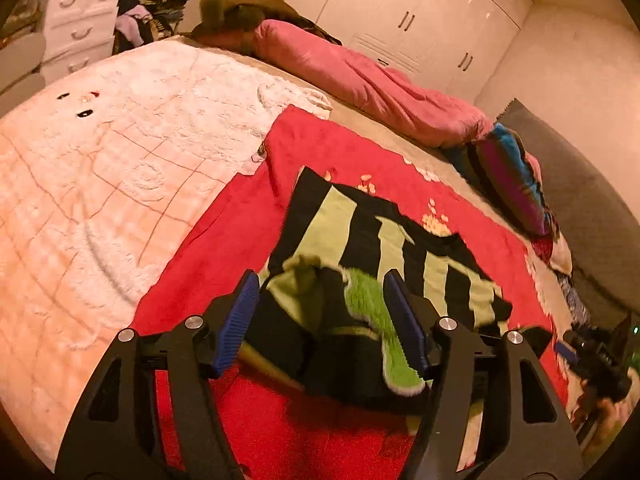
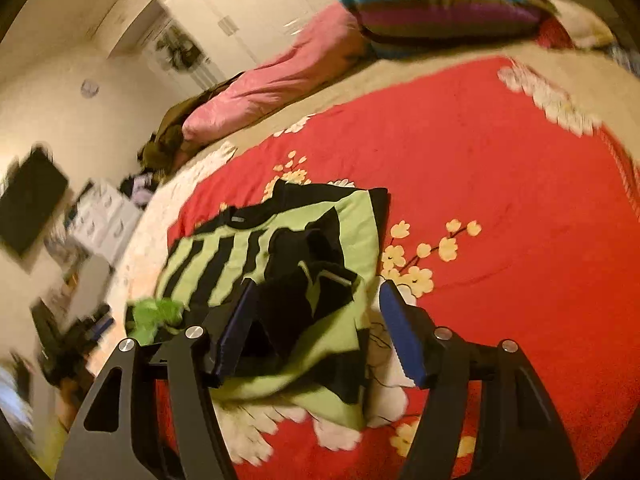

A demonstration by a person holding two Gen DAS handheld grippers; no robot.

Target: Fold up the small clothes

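Observation:
A small black and light-green striped garment (image 1: pixel 372 248) lies on a red flowered blanket (image 1: pixel 224 248), its near end bunched up with a bright green fuzzy patch (image 1: pixel 376 312). My left gripper (image 1: pixel 324 320) is open, its blue pads on either side of the bunched end, just above it. In the right wrist view the same garment (image 2: pixel 248 252) lies partly folded over itself. My right gripper (image 2: pixel 320 328) is open over its crumpled near corner. The other gripper (image 2: pixel 76 344) shows blurred at the left.
A white quilted blanket (image 1: pixel 100 176) covers the bed's left side. A pink duvet (image 1: pixel 360 76) and a striped folded cloth (image 1: pixel 512 184) lie along the far edge. White drawers (image 1: pixel 80 20) and wardrobes (image 1: pixel 420 16) stand behind the bed.

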